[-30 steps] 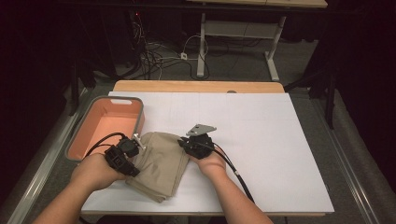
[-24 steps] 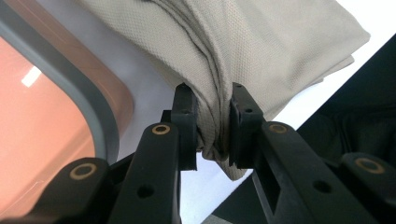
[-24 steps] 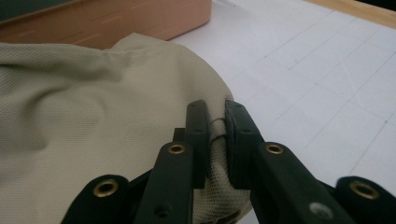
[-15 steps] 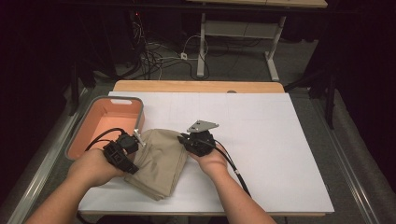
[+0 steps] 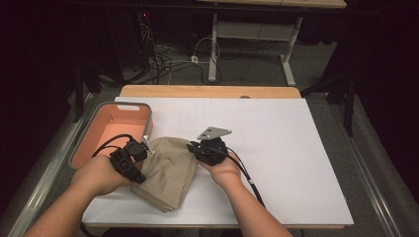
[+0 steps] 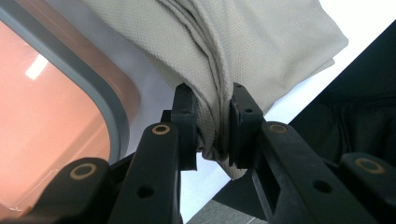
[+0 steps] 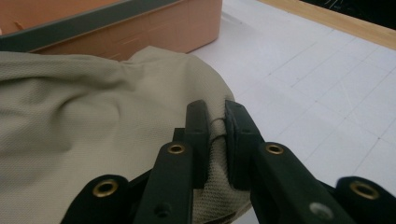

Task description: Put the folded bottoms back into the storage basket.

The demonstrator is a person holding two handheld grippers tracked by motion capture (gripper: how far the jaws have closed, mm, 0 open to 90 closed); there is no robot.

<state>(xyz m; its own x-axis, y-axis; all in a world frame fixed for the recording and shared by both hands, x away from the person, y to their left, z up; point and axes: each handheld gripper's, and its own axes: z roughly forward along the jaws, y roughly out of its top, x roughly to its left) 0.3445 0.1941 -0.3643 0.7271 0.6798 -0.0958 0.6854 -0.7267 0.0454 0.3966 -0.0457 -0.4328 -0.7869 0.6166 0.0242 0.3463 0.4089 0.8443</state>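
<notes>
A folded beige cloth (image 5: 168,170) lies on the white table near its front edge. My left gripper (image 5: 143,148) is shut on the cloth's left edge; in the left gripper view a bunched fold of the cloth (image 6: 261,46) is pinched between the two black jaws of that gripper (image 6: 212,119). My right gripper (image 5: 193,148) is shut on the cloth's right edge. In the right gripper view, the jaws of that gripper (image 7: 216,135) clamp a thin fold of the cloth (image 7: 70,126).
An orange bin with a grey rim (image 5: 96,133) stands at the table's left, right beside the cloth, and shows as the bin (image 6: 42,98) and the bin (image 7: 140,28) in the gripper views. White table surface (image 5: 276,138) stretches right and back. Cables lie on the floor behind.
Both hands and the cloth have drifted a little toward the left; both grips are unchanged.
</notes>
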